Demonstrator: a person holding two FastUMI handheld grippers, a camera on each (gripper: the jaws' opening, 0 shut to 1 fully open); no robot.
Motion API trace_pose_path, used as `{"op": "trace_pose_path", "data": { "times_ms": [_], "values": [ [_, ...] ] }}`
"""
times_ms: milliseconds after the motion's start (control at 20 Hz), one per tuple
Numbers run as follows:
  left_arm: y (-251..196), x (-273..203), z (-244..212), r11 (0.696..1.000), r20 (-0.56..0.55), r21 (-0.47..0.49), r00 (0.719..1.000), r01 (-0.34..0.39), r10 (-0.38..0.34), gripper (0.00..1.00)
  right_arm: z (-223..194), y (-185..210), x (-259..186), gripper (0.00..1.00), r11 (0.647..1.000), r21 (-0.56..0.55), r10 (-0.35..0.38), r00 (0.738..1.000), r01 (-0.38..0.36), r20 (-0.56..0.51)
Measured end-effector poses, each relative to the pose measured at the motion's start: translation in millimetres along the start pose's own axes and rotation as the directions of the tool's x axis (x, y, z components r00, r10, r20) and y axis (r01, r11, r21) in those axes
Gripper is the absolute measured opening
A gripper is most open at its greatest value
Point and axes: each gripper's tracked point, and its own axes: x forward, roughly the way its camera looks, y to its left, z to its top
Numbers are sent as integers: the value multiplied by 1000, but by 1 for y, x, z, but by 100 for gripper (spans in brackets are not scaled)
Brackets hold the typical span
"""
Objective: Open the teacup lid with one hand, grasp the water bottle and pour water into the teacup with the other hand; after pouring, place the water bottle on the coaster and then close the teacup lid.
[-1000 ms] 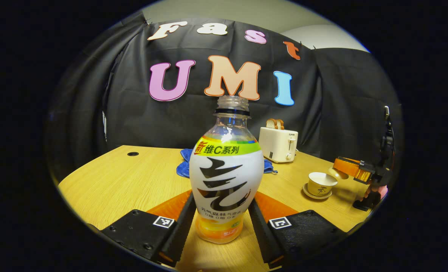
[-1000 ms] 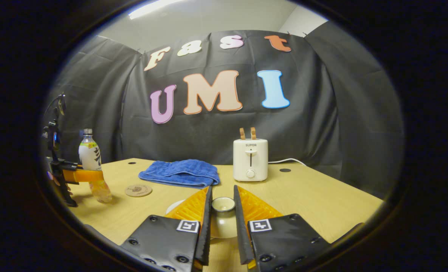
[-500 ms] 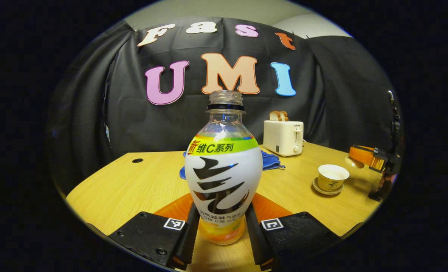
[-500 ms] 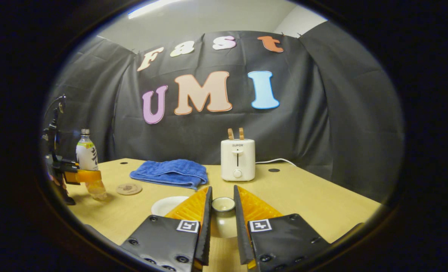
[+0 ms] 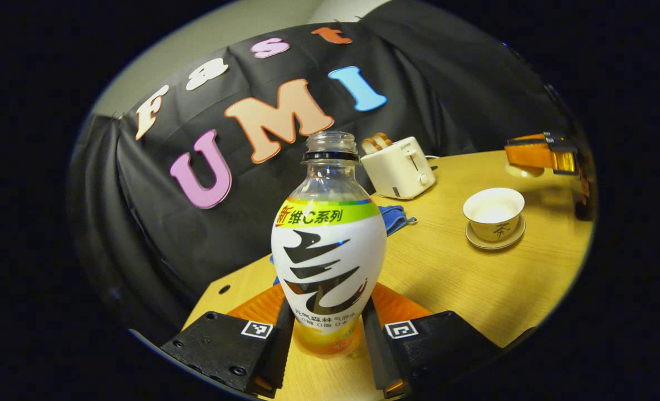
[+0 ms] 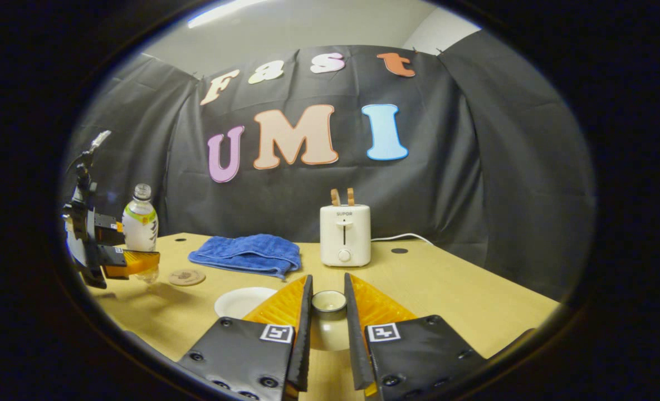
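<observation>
Both tools hold something
Left tool (image 5: 328,334) squeezes the water bottle (image 5: 328,245); right tool (image 6: 327,328) pinches the teacup lid (image 6: 328,322); teacup (image 5: 493,213) at right

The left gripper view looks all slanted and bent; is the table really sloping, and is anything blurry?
Left gripper view: the table slopes because the camera is tilted, and the fisheye bends edges; the bottle is sharp. Right gripper view: level, the ceiling light glares, and the teacup lid looks soft.
</observation>
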Motion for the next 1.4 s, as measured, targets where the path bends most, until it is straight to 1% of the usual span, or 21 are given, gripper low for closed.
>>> {"op": "trace_pose_path", "data": {
  "times_ms": [100,150,300,350,500,650,850,1050,1100,1150,1250,1350,1400],
  "values": [
    [-5,7,9,992,0,129,1000,6,-6,58,0,-4,0,33,1000,-1,-6,1000,6,0],
    [-9,11,11,980,-2,200,1000,11,-10,58,0,-6,-1,33,1000,-1,-8,1000,8,0],
    [-23,19,15,926,-24,375,999,52,-47,58,0,-17,-1,33,1000,-1,-30,1000,30,2],
    [-28,20,14,906,-36,417,998,67,-58,56,1,-20,-1,33,999,-1,-39,999,39,3],
    [-43,23,12,846,-61,523,995,103,-84,55,1,-27,-1,33,999,-1,-52,999,52,3],
    [-47,31,12,764,-84,633,992,124,-91,56,1,-31,-3,33,998,-2,-55,998,55,4],
    [-53,44,16,639,-97,755,989,145,-110,56,1,-33,-2,34,998,-2,-64,998,64,6],
    [-54,52,21,549,-102,823,988,148,-113,54,1,-33,-1,33,998,-2,-68,998,68,7],
    [-54,54,22,526,-103,838,988,146,-111,56,0,-33,-2,33,998,-2,-68,998,68,8],
    [-52,55,24,504,-106,851,988,147,-109,56,0,-34,-3,33,998,-2,-68,998,68,8],
    [-48,59,24,450,-110,881,989,145,-103,55,0,-34,-1,33,998,-2,-67,998,68,8],
    [-45,59,29,388,-108,911,990,137,-95,55,0,-34,0,33,998,-2,-67,998,67,8],
    [-44,60,31,367,-108,920,990,136,-95,55,0,-33,-1,33,998,-2,-67,998,67,9]
  ]
}}
